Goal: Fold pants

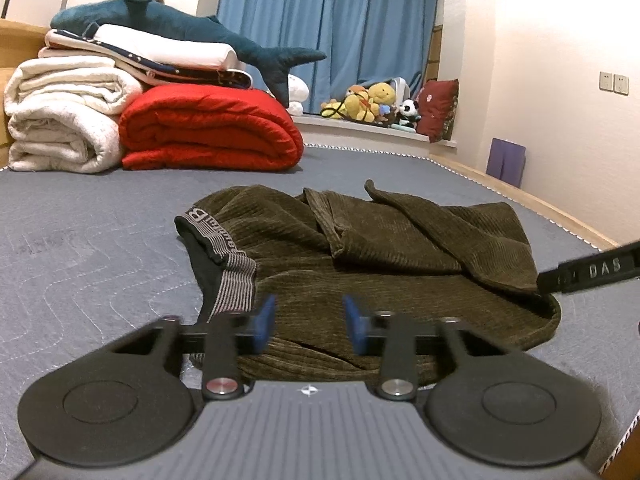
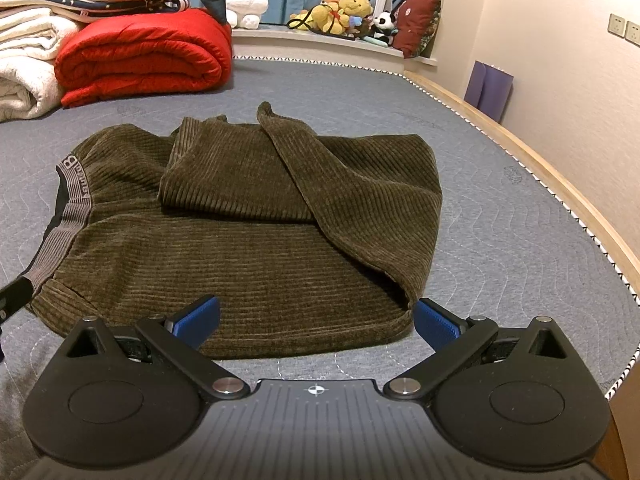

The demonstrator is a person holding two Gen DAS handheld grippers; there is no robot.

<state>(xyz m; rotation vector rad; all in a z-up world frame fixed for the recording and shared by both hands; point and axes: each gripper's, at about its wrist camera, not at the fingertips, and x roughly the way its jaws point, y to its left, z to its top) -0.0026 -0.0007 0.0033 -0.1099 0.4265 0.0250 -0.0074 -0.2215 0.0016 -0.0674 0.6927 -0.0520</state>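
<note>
left wrist: left tool (image 1: 309,322) half-closed over pants (image 1: 360,248) edge.

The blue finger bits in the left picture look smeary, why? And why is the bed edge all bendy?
Left wrist view: the left gripper pads are motion-blurred, while the pants stay sharp. Right wrist view: fisheye distortion curves the bed edge; warm light, dark rounded corners.

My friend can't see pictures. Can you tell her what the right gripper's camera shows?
Brown corduroy pants, partly folded, lie on a grey bed. The right gripper sits wide open at their near edge. Behind are a red quilt and stuffed toys.
</note>
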